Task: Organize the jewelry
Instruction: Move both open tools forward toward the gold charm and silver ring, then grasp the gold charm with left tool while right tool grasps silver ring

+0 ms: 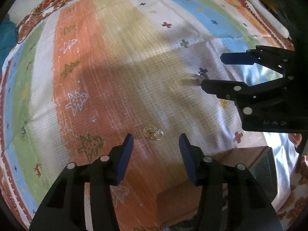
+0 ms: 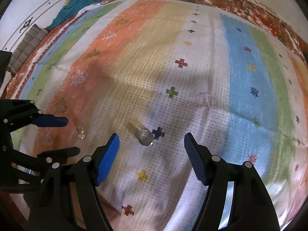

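Jaws spread on left gripper (image 1: 156, 144) above gold earrings (image 1: 153, 132); right gripper (image 2: 152, 144) spread above ring (image 2: 146, 137).

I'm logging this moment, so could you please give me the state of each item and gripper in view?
Left gripper: open, empty, fingers either side of the earrings.
Right gripper: open, empty, aimed at the ring.
Gold earrings: lying loose on the cloth.
Silver ring: lying on the cloth, untouched.
Patterned cloth: spread out, slightly creased.

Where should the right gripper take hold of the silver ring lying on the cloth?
Grip the silver ring across its band, coming straight down from above. It lies flat on the patterned cloth, so only its outer rim is offered, and the open right gripper already straddles it.
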Motion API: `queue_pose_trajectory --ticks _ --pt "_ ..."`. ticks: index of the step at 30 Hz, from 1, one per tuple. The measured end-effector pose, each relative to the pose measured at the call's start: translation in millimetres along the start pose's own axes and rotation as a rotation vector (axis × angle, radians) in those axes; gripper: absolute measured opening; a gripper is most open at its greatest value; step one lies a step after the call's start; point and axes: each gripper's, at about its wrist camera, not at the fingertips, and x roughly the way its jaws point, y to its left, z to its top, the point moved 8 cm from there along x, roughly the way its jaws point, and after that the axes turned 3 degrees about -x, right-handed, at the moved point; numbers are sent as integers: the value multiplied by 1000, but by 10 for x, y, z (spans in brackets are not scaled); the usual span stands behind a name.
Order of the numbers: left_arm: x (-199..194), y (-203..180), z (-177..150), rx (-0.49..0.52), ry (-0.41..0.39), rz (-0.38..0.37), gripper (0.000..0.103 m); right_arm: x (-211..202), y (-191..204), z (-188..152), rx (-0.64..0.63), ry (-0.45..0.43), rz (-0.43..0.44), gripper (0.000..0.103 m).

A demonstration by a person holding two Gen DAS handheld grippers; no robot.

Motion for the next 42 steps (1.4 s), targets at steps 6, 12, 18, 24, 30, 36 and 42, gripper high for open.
queue_pose_trajectory --ticks 6,12,18,24,30,36,42 --pt "100 4 29 -8 14 0 45 101 39 28 -12 20 -12 57" --pt "176 -22 59 -1 31 9 37 195 64 6 -21 44 -26 47" --pt "199 -45 144 -3 17 23 17 246 48 10 -22 53 -42 34" --pt "201 -79 166 -7 16 18 17 231 12 -30 29 73 5 19" --pt "107 -21 125 -17 0 17 17 128 -20 -75 43 55 -21 19" --pt "-115 -33 97 -31 -43 3 17 -79 -56 -152 57 26 -49 19" --pt "-251 -113 -1 -14 -50 6 17 -264 -43 -177 58 5 -81 19"
